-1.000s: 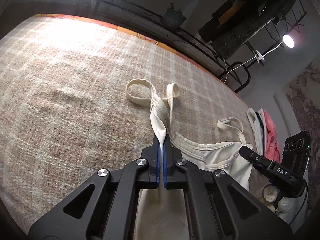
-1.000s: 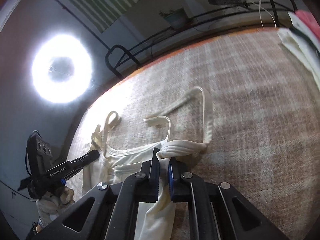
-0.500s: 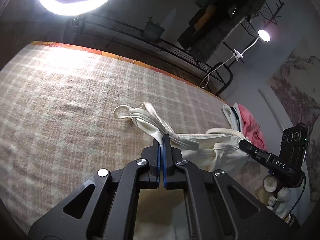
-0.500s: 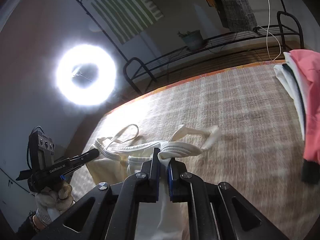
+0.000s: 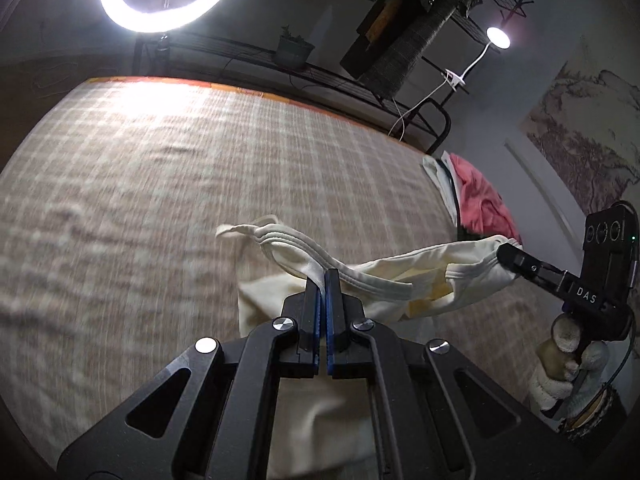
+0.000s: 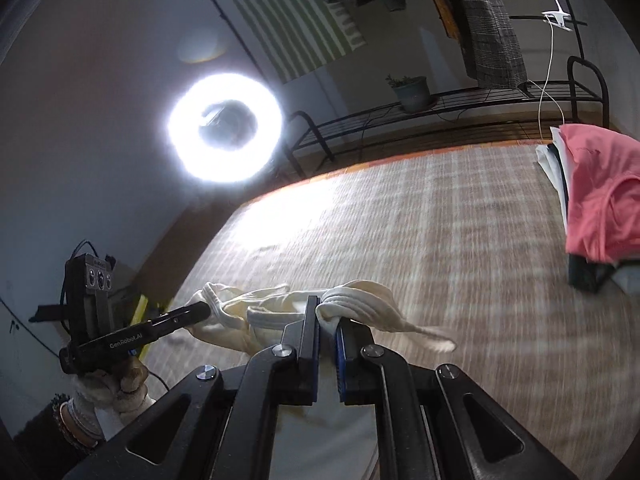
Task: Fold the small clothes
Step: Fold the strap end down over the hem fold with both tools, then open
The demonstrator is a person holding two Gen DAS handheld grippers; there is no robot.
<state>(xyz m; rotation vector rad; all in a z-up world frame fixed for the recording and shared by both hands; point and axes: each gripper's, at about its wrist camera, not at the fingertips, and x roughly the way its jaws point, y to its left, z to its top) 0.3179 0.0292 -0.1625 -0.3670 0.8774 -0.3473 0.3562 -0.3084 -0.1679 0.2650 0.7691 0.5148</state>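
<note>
While lifted above the blanket [image 5: 160, 184], the top [image 5: 400, 276] is stretched between both grippers. Its straps are clamped by the left gripper [image 5: 322, 280] and the right gripper [image 6: 327, 312].

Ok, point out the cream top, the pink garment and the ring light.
cream top [image 5: 404, 270]: left wrist view, on the fabric stretched between the grippers.
pink garment [image 6: 600, 196]: right wrist view, on its upper face.
ring light [image 5: 168, 20]: left wrist view, on its glowing lower rim.
</note>
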